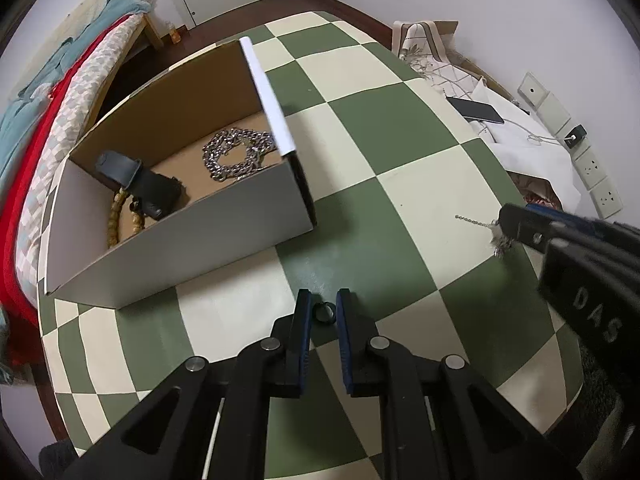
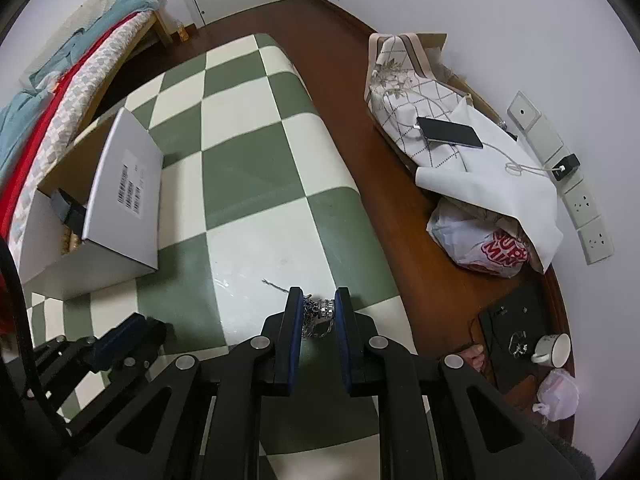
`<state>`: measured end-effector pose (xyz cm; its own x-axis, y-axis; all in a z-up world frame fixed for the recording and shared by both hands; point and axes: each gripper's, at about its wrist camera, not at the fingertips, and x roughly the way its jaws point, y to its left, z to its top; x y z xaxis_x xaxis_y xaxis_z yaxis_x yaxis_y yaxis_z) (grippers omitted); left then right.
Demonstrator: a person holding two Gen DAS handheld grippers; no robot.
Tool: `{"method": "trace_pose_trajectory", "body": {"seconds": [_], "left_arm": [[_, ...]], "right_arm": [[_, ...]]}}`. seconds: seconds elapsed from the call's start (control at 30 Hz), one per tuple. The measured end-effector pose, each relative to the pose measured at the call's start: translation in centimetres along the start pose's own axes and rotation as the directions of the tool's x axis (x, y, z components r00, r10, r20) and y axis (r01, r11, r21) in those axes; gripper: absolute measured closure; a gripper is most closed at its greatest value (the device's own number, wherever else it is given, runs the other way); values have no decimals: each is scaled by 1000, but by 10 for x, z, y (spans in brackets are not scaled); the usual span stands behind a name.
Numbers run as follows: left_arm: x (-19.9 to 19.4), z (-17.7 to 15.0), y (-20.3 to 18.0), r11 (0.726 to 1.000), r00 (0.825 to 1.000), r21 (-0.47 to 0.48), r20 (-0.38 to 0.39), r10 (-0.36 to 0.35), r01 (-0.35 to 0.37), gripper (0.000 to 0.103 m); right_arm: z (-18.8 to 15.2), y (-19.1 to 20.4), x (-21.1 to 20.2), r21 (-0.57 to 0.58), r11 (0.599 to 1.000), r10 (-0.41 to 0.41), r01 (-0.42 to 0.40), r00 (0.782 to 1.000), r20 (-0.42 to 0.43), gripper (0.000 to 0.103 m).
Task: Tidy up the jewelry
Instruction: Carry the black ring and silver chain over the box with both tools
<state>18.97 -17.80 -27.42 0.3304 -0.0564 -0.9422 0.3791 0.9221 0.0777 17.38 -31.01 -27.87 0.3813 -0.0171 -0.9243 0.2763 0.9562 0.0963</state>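
An open cardboard box (image 1: 224,236) stands on the green-and-cream checkered table (image 1: 360,128). Inside lie a heavy silver chain (image 1: 236,154), a black watch (image 1: 136,180) and wooden beads (image 1: 114,220). My left gripper (image 1: 323,300) is open around a small dark ring (image 1: 323,313) lying on the table. My right gripper (image 2: 318,296) is open, its fingers on either side of a silver necklace with a sparkly pendant (image 2: 322,312) near the table's right edge. In the left wrist view the right gripper (image 1: 516,228) sits over that necklace (image 1: 476,222).
The box (image 2: 120,192) shows a barcode label in the right wrist view. Beyond the table's right edge lie a phone (image 2: 448,132) on fabric, a plastic bag (image 2: 480,244) and a mug (image 2: 554,348). A bed (image 1: 60,112) is at the left.
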Motion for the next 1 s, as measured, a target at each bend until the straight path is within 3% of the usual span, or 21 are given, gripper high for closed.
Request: {"method": "trace_pose_trajectory", "body": {"seconds": [0.23, 0.63, 1.0], "left_arm": [[-21, -8, 17, 1000, 1000, -27, 23, -10, 11, 93], [-84, -26, 88, 991, 996, -133, 85, -6, 17, 93], [-131, 11, 150, 969, 983, -242, 185, -13, 58, 93]], "right_arm": [[4, 8, -29, -12, 999, 40, -40, 998, 45, 86], [3, 22, -94, -34, 990, 143, -140, 982, 125, 86], [33, 75, -147, -115, 944, 325, -309, 933, 157, 86]]}}
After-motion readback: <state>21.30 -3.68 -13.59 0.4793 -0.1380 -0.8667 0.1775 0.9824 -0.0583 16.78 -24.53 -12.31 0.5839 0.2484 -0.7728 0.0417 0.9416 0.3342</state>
